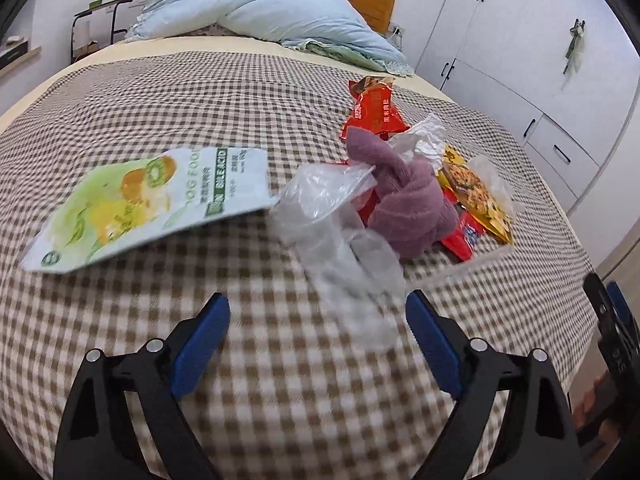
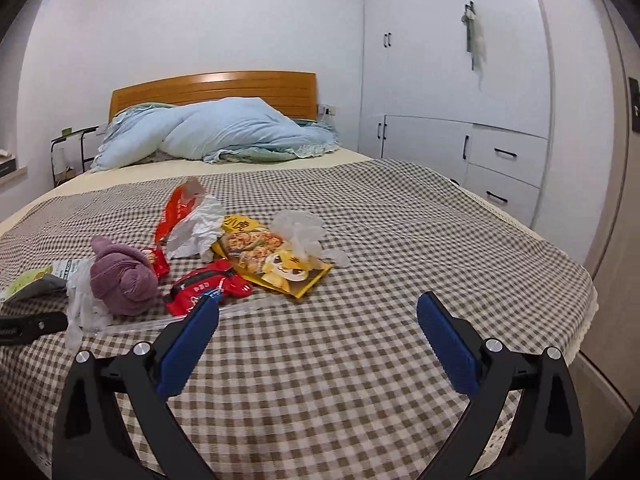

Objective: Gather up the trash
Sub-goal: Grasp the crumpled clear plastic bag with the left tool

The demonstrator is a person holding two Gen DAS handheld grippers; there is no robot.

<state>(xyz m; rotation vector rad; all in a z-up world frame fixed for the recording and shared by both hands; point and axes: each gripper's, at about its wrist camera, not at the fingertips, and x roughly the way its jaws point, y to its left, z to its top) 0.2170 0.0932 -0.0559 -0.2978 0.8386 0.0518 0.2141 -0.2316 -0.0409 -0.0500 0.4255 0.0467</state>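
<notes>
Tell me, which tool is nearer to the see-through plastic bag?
Left. The left tool hangs open right over the clear plastic bag; the right tool faces bare checked bedcover.

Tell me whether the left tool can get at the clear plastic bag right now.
Probably yes: the left tool is open, and the clear plastic bag lies just ahead on the checked blanket, its near end between the fingers with nothing covering it.

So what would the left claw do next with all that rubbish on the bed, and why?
Probably ease the left gripper forward and down onto the clear plastic bag, then close. Its jaws stand open and empty, and that crumpled bag lies on the checked blanket just ahead of them, the nearest piece of trash.
</notes>
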